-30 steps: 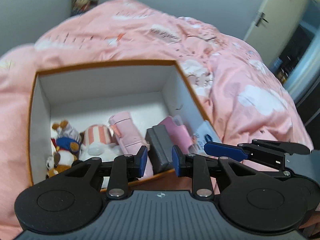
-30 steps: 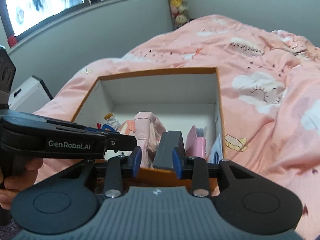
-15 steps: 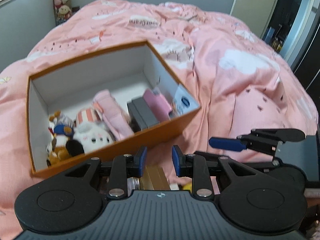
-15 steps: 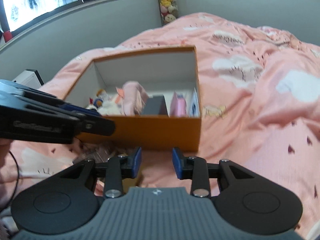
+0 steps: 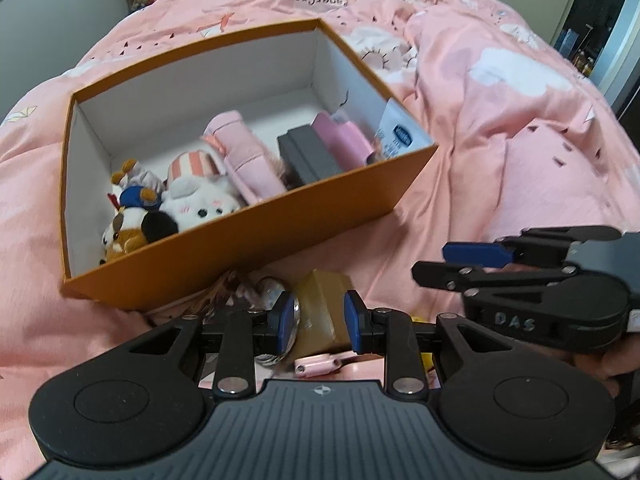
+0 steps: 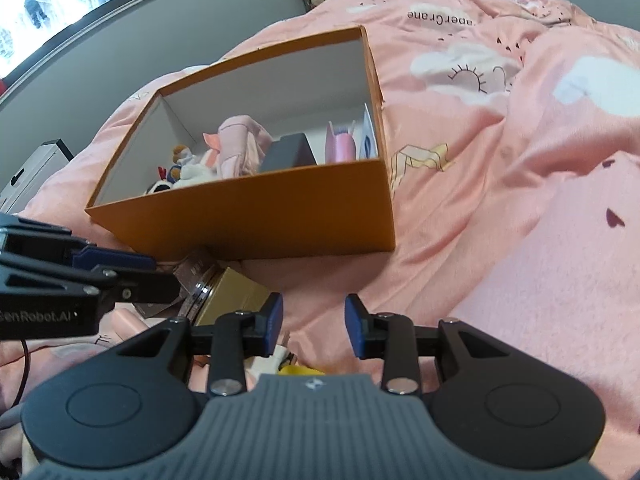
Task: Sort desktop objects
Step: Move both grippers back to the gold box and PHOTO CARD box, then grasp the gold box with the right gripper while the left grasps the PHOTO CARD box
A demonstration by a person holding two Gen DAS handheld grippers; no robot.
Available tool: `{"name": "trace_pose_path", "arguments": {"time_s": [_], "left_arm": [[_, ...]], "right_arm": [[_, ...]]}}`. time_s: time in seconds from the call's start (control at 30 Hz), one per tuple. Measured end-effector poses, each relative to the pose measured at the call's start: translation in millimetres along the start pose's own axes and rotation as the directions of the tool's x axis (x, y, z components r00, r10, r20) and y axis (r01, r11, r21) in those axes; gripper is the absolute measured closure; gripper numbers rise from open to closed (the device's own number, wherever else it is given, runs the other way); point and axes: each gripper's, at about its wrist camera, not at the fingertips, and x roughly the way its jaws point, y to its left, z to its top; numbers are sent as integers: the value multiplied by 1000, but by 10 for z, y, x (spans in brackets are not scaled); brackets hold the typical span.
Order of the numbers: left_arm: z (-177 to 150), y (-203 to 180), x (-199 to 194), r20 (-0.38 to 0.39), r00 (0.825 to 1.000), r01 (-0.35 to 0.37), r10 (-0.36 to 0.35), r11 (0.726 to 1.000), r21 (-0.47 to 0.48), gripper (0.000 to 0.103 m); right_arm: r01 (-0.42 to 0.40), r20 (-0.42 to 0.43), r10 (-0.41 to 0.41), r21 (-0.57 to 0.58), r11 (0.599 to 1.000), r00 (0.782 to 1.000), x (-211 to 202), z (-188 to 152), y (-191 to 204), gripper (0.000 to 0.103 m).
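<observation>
The left claw tilts steeply down toward the bed in front of the orange box, just short of its near wall. Its 2 blue pads stand part open and grip nothing; a gold-brown box lies on the bedding below the gap, and whether the pads touch it cannot be told. A round metal item lies just left of that box, both close to the orange box's near wall.

The right claw points down at the pink duvet, in front of the orange box's near right corner. Its jaws are also part open and empty, with only bare bedding between them. The left claw's fingers reach in from the left of this view.

The orange box sits open on the bed. Inside, from its left: small plush toys, a white plush with a striped hat, a rolled pink cloth, a dark grey case, a pink item and a white tube against the right wall.
</observation>
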Motion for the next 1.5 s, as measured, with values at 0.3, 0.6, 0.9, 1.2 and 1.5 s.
{"name": "trace_pose_path", "arguments": {"time_s": [0.3,0.6,0.9,1.2,1.5], "left_arm": [[-108,38,116,-16,998,-55,55,998,13,68],[-205,127,275,-42,998,-48,48,999,8,58],[-233,227,329,-45,996,-82,81,997,-4,51],[-261,290,283,-33,990,-135,140,983,125,50],[-364,273,399,-50,965,-234,256,935,265,50]], "right_arm": [[-29,-35,29,-10,1000,999,78,-29,23,67],[-62,-93,65,31,998,994,198,-44,-43,66],[-123,-137,128,42,992,982,289,-13,-24,66],[-206,-186,218,81,975,958,458,136,91,53],[-241,-247,297,232,942,922,715,212,25,47]]}}
